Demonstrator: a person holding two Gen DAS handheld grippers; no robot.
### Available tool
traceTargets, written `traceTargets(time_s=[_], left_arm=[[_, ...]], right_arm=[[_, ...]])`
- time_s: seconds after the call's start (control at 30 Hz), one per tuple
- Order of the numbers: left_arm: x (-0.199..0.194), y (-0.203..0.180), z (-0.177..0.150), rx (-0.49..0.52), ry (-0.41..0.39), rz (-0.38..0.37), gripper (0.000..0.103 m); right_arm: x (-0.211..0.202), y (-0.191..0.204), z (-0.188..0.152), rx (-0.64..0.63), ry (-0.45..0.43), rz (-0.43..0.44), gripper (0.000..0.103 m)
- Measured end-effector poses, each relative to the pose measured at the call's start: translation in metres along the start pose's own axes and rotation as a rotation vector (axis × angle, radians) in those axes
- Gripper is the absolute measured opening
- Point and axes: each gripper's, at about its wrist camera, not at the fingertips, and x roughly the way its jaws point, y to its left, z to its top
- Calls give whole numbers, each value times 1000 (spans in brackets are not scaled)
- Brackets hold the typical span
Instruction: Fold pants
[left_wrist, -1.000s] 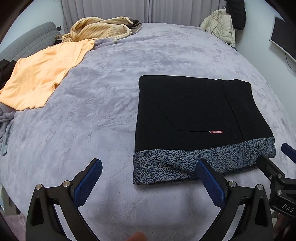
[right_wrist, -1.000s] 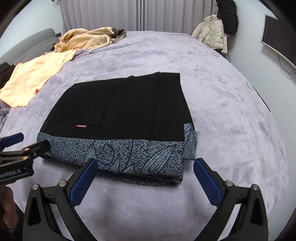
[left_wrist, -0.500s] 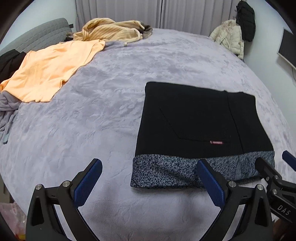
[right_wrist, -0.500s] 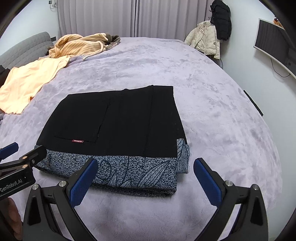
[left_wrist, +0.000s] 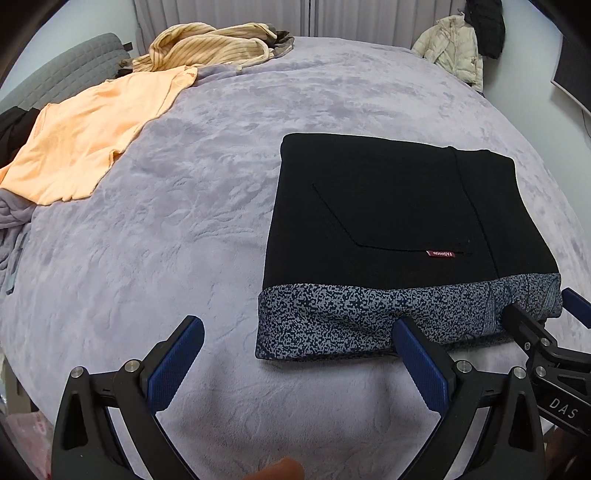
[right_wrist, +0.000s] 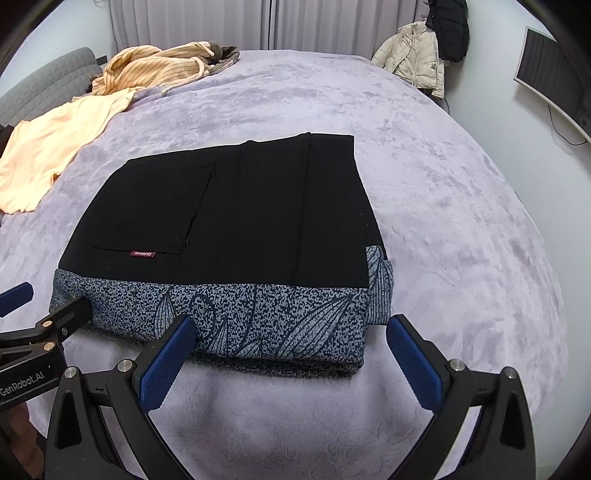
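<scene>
While you hold both grippers wide open with nothing between the fingers, the folded pants (left_wrist: 402, 236) lie flat on the bed (left_wrist: 184, 221) just ahead of them. Your left gripper (left_wrist: 295, 363) is before the near left corner of the pants, its right finger (left_wrist: 421, 365) over the patterned band (left_wrist: 369, 317). Your right gripper (right_wrist: 291, 360) faces the right part of that band.

Soft, even indoor light fills both views, with no glare. A faint shadow lies on the bedspread (left_wrist: 207, 229) under the near gripper fingers. Focus is sharp throughout. Fisheye distortion bulges the bed, and dark vignetting rings the corners.
</scene>
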Motion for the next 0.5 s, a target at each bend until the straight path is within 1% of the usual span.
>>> traceTargets(time_s=[0.23, 0.5], left_arm=[[2, 0, 0, -2, 9, 1, 103], [4, 2, -1, -4, 15, -3, 103]], right_arm=[[2, 0, 1, 6, 17, 11, 103], [4, 5, 2, -19, 31, 0, 103]])
